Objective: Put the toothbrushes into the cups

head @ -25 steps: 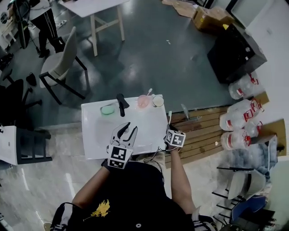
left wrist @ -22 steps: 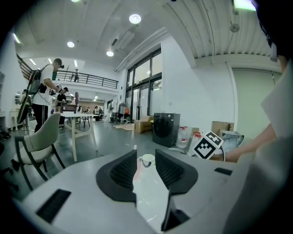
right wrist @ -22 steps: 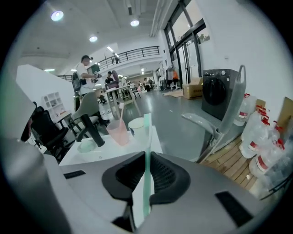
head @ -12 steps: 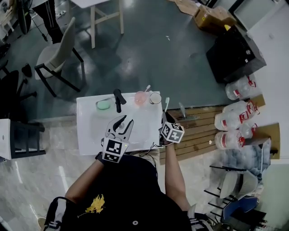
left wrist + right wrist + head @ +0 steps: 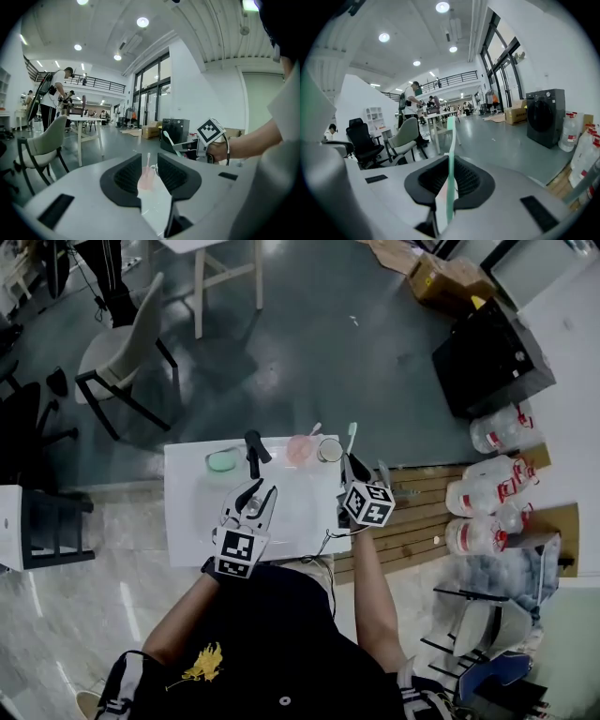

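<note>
A pink cup [image 5: 299, 449] with a pink toothbrush [image 5: 313, 430] in it stands at the far edge of the white table [image 5: 192, 521]. A clear cup [image 5: 328, 450] stands just right of it. My right gripper [image 5: 351, 461] is shut on a green toothbrush [image 5: 352, 433], held bristles up, a little right of the clear cup. In the right gripper view the green toothbrush [image 5: 450, 154] stands pinched between the jaws. My left gripper [image 5: 260, 491] hovers over the table's middle. Its jaws are closing with nothing between them. The pink cup [image 5: 146, 177] shows beyond them.
A green dish [image 5: 223, 460] and a black object [image 5: 253, 450] sit at the table's far left. Wooden slats [image 5: 422, 512] and water bottles [image 5: 492, 488] lie to the right. A chair [image 5: 127, 348] and a second table [image 5: 220, 259] stand across the floor.
My right gripper has risen and moved toward the table's far edge with the green toothbrush, now beside the clear cup. My left gripper crept forward and its jaws narrowed.
</note>
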